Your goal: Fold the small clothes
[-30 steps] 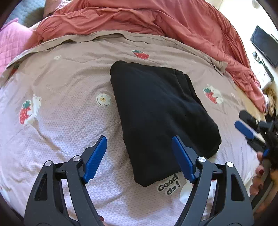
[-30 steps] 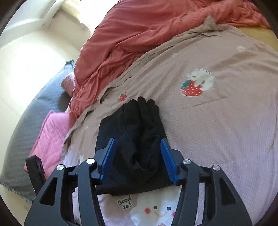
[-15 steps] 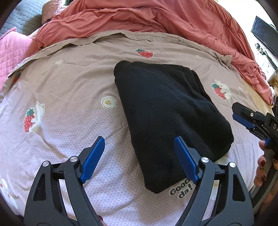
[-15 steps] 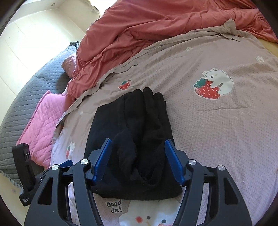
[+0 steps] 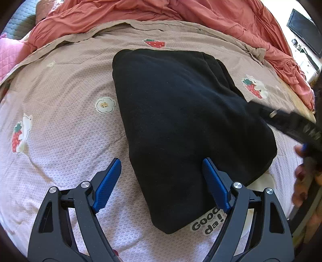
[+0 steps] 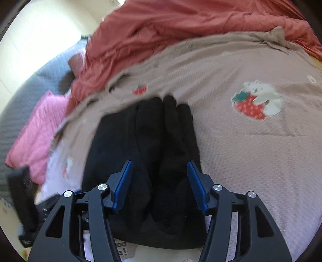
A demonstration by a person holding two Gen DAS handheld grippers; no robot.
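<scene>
Folded black garment (image 5: 181, 121) lies mid-bed on the strawberry-print bedspread (image 5: 60, 131), well short of the red duvet (image 5: 181, 12) at the far edge. Left gripper (image 5: 162, 182) hovers with fingers wide astride its near corner, pressing nothing. Right gripper (image 6: 160, 185) has its fingers closing over the garment's end, not yet pinching it.

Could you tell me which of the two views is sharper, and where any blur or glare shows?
Left wrist view: sharp on the black garment and bedspread, with only the right claw's body blurred at the right edge; right wrist view: motion-blurred throughout, with the pale wall washed out by bright light.
</scene>
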